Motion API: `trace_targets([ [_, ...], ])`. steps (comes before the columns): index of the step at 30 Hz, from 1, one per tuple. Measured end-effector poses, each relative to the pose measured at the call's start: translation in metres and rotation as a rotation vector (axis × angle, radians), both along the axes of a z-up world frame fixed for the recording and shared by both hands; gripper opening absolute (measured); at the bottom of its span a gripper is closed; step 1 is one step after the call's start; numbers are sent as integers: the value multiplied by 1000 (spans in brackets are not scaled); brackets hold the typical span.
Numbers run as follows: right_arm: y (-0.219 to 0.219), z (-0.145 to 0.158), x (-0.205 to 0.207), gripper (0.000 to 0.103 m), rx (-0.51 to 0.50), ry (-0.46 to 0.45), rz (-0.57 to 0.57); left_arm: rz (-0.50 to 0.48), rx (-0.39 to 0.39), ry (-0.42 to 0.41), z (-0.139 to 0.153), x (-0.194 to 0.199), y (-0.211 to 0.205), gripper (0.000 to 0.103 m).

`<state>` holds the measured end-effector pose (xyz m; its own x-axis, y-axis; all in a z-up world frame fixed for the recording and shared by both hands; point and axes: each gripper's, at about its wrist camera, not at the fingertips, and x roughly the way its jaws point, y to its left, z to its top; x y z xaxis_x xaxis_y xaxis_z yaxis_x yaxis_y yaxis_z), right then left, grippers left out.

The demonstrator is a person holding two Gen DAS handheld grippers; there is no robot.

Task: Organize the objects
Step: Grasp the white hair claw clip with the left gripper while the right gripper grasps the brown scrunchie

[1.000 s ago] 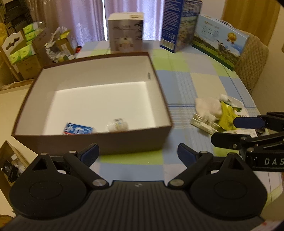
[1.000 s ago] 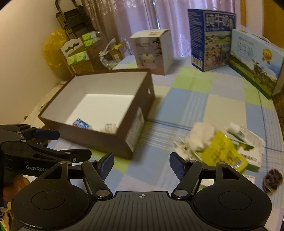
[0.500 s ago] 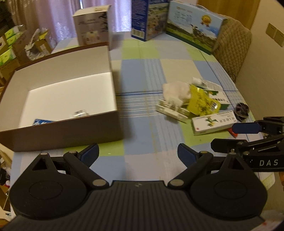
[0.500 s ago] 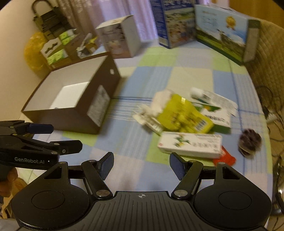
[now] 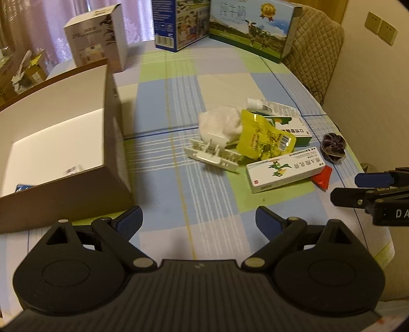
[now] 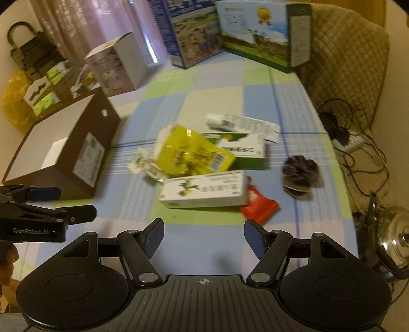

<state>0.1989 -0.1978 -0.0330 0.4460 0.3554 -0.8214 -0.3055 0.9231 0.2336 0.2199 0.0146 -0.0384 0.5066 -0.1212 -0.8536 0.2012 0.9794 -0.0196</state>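
An open brown box (image 5: 76, 163) (image 6: 64, 155) with a white inside stands at the left of the checked tablecloth, a few small items lying in its near corner. Right of it lies a pile: a yellow pouch (image 5: 265, 139) (image 6: 194, 153), a white medicine carton (image 5: 283, 171) (image 6: 204, 190), a white plastic holder (image 5: 214, 154), crumpled tissue (image 5: 219, 122), a green-and-white carton (image 6: 242, 146), a red packet (image 5: 322, 176) (image 6: 259, 206) and a dark scrunchie (image 5: 333, 145) (image 6: 300, 171). My left gripper (image 5: 198, 219) is open over bare cloth. My right gripper (image 6: 203, 236) is open, just short of the carton and the red packet.
Tall printed cartons (image 5: 179, 23) (image 5: 251, 28) and a white box (image 5: 98, 38) stand along the table's far edge. A quilted chair (image 6: 345, 58) is at the far right; cables, a power strip (image 6: 351, 143) and a metal kettle (image 6: 393, 240) lie past the right edge.
Both grippers have swung right, away from the brown box and toward the pile. The box has slid to the left of both views and the pile now sits ahead. Both stay open.
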Motion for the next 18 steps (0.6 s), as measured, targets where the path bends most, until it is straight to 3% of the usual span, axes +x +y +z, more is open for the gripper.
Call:
trace_targets([
  [18,-54,-23,19,67,-21,41,-146,-98,62,-24,-31,52,-30,93],
])
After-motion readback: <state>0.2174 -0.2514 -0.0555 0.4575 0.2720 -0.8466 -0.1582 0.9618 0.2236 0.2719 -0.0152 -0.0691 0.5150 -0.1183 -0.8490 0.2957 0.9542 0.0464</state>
